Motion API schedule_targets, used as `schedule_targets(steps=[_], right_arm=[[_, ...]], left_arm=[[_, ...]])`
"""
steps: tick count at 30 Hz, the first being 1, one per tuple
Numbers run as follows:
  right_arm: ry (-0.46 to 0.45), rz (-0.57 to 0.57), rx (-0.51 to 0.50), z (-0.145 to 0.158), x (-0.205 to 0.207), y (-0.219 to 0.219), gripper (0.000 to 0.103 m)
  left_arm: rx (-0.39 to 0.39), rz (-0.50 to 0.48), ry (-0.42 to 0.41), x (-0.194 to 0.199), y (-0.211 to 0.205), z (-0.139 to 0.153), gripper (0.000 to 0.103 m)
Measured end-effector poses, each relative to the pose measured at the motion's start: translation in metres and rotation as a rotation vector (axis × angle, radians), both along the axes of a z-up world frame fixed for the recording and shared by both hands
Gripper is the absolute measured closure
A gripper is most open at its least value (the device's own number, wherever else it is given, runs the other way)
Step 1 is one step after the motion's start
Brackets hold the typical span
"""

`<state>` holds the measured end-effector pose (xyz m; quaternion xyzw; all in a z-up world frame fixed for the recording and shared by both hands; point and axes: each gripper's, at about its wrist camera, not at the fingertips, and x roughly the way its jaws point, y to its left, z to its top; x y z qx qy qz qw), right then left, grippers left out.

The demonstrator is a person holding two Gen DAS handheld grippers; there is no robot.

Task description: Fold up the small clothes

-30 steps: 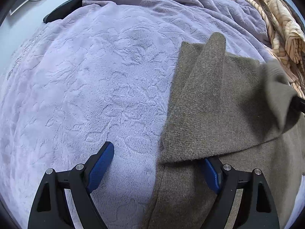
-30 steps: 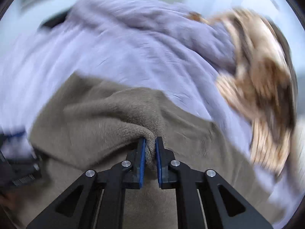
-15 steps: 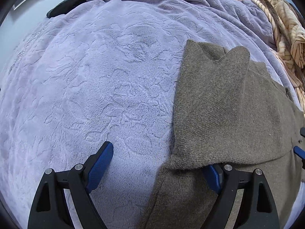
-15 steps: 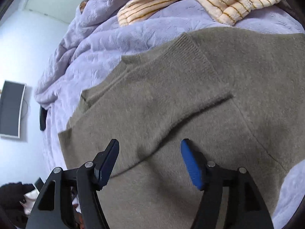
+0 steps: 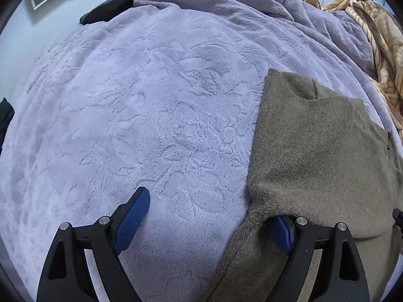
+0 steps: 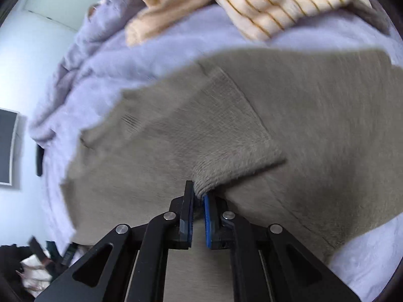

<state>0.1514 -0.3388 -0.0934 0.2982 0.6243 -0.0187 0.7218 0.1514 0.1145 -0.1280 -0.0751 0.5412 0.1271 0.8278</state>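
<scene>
A brown-grey knit sweater (image 5: 317,151) lies on a lilac plush blanket (image 5: 151,115), with a sleeve folded over its body. My left gripper (image 5: 211,216) is open and empty; its left finger is over the blanket, and its right finger (image 5: 282,231) is partly hidden under the folded sleeve edge. In the right wrist view the sweater (image 6: 314,115) fills the middle. My right gripper (image 6: 199,198) is shut on the ribbed edge of the folded sleeve (image 6: 226,146), just above the sweater body.
A tan striped blanket (image 5: 377,40) is heaped at the far right, also at the top of the right wrist view (image 6: 277,2). A dark screen (image 6: 6,146) hangs on the white wall at left. Dark items (image 6: 30,271) lie at the lower left.
My right gripper was open over the sweater half a second ago and has now shut on the folded sleeve's edge. The left gripper stays open and has barely moved.
</scene>
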Motion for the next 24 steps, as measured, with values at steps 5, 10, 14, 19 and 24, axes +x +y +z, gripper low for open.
schedule_targets(steps=[5,10,14,19,24], right_arm=[[0.012,-0.052,0.068,0.004,-0.015,-0.012,0.070],[0.038,-0.052,0.043,0.017,-0.037,-0.021,0.058],[0.068,-0.081,0.043,0.016,-0.052,-0.026,0.058],[0.035,0.015,0.003,0.030,-0.045,-0.006,0.057],[0.017,0.079,0.013,0.034,-0.040,0.014,0.056]], left_arm=[[-0.020,-0.095,-0.012,-0.011,0.007,0.021,0.015],[-0.022,-0.171,-0.007,-0.019,0.003,0.039,0.015],[-0.024,-0.197,0.013,-0.025,0.005,0.042,0.015],[-0.082,-0.209,0.023,-0.040,0.020,0.057,0.015],[-0.305,-0.143,0.020,-0.033,0.048,0.066,0.015]])
